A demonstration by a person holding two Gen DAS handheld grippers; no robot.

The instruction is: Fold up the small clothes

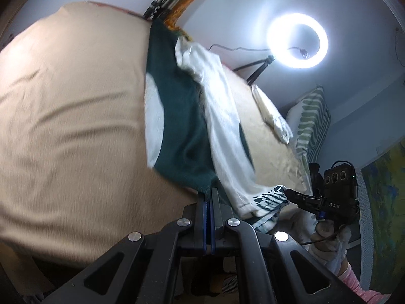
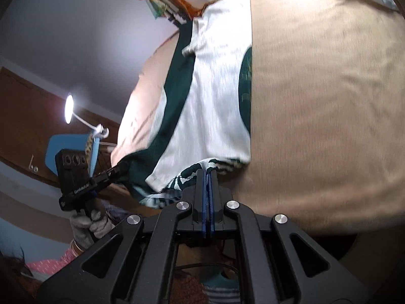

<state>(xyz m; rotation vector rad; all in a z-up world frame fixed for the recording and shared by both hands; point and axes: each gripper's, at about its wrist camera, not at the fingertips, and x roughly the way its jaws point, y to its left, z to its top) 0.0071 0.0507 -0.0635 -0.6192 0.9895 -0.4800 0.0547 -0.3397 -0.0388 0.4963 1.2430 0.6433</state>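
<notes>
Across the middle of both frames lay a green and white garment (image 1: 177,126), stretched over a tan bedspread (image 1: 71,116) and running from the upper centre down to the lower centre. Showed dark green panels beside white ones, with a green-and-white patterned hem (image 2: 192,174) at the near end. Looked blurred throughout.

At lower centre of the left wrist view sat the left gripper (image 1: 208,192), jaws pressed fully together on the dark green near edge of the garment. Also appeared at the left of the right wrist view (image 2: 119,169), pinching a dark green corner, carried by a gloved hand (image 2: 88,225) with a pink sleeve (image 2: 50,266) at lower left.

At lower centre of the right wrist view sat the right gripper (image 2: 208,172), jaws likewise closed tight, clamped on the patterned hem. Also appeared at lower right of the left wrist view (image 1: 288,192), tips biting the same patterned hem, held by another gloved hand (image 1: 329,238).

Both held corners seemed raised slightly off the bedspread, though hard to say for certain through the blur.

Glowed at upper right of the left wrist view: a ring light (image 1: 297,41). Below it, at the right, leaned a green-striped pillow (image 1: 311,124), with a folded pale cloth (image 1: 273,116) just beside it on the bedspread.
</notes>
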